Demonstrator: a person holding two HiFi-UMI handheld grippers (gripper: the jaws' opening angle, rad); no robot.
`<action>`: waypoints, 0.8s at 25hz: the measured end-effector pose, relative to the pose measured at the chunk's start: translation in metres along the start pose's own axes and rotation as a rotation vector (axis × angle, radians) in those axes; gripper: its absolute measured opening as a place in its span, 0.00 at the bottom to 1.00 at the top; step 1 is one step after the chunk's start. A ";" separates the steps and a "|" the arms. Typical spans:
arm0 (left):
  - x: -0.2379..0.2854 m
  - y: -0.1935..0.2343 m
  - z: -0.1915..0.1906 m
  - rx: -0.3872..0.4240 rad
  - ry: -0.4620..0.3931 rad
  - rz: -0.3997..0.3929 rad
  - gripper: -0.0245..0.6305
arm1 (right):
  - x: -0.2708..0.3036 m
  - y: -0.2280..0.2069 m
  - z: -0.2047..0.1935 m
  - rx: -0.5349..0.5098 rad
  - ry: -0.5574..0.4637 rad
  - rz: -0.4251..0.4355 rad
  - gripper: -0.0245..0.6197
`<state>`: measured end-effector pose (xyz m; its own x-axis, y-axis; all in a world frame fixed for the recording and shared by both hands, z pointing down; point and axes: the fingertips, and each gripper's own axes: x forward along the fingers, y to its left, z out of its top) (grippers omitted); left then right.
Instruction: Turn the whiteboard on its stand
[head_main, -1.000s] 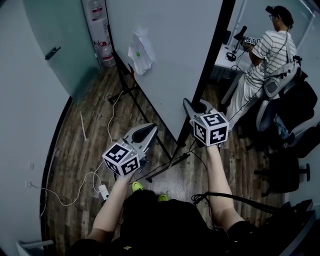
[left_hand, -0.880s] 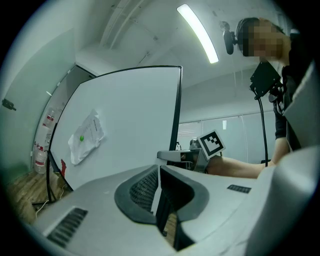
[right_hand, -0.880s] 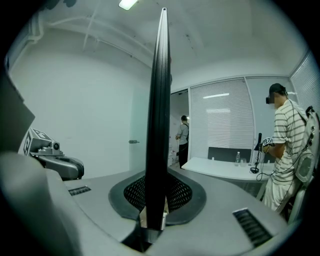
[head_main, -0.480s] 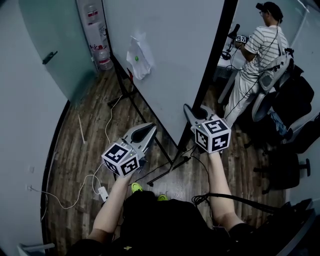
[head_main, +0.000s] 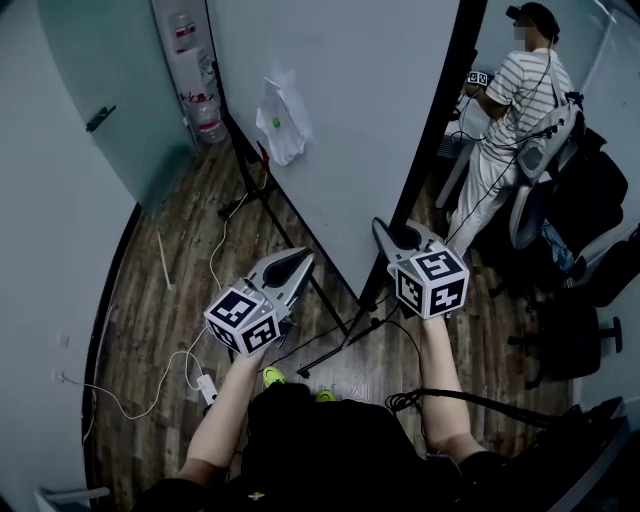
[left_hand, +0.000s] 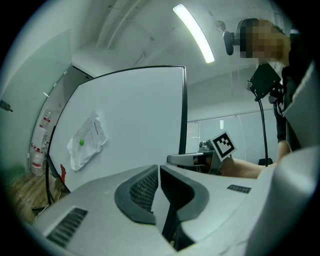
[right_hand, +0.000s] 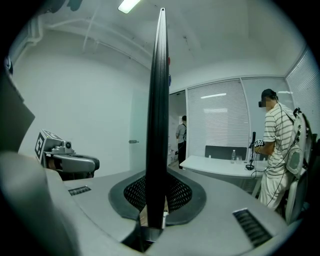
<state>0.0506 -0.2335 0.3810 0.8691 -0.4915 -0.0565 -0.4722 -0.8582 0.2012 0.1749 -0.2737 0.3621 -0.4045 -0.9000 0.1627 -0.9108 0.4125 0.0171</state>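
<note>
Your right tool (head_main: 392, 232) is clamped on the black right-hand edge of the whiteboard (head_main: 340, 120); in the right gripper view that edge (right_hand: 157, 100) runs upright between the pads. The board rises just ahead of you on its stand (head_main: 335, 340), whose dark legs spread over the wooden floor (head_main: 170, 290) near your feet. Your left tool (head_main: 300, 258) has its jaws together and empty. It hangs left of the right one, near the board's white face. Farther left on that face a sheet of paper (head_main: 282, 112) is pinned with a green magnet. At the far right, a person in a striped shirt (head_main: 520, 100) stands by a surface.
</note>
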 end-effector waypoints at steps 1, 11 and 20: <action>0.000 0.000 -0.001 0.000 0.002 -0.001 0.06 | -0.002 0.001 -0.001 0.000 0.000 -0.001 0.13; 0.005 -0.001 -0.006 -0.003 0.013 -0.002 0.06 | -0.014 0.003 -0.002 0.007 -0.009 0.004 0.13; 0.005 0.008 -0.012 -0.016 0.026 0.011 0.06 | -0.010 0.003 -0.002 0.017 -0.025 0.025 0.13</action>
<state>0.0529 -0.2405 0.3945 0.8676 -0.4965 -0.0290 -0.4793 -0.8502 0.2175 0.1767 -0.2632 0.3628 -0.4291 -0.8927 0.1377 -0.9015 0.4328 -0.0035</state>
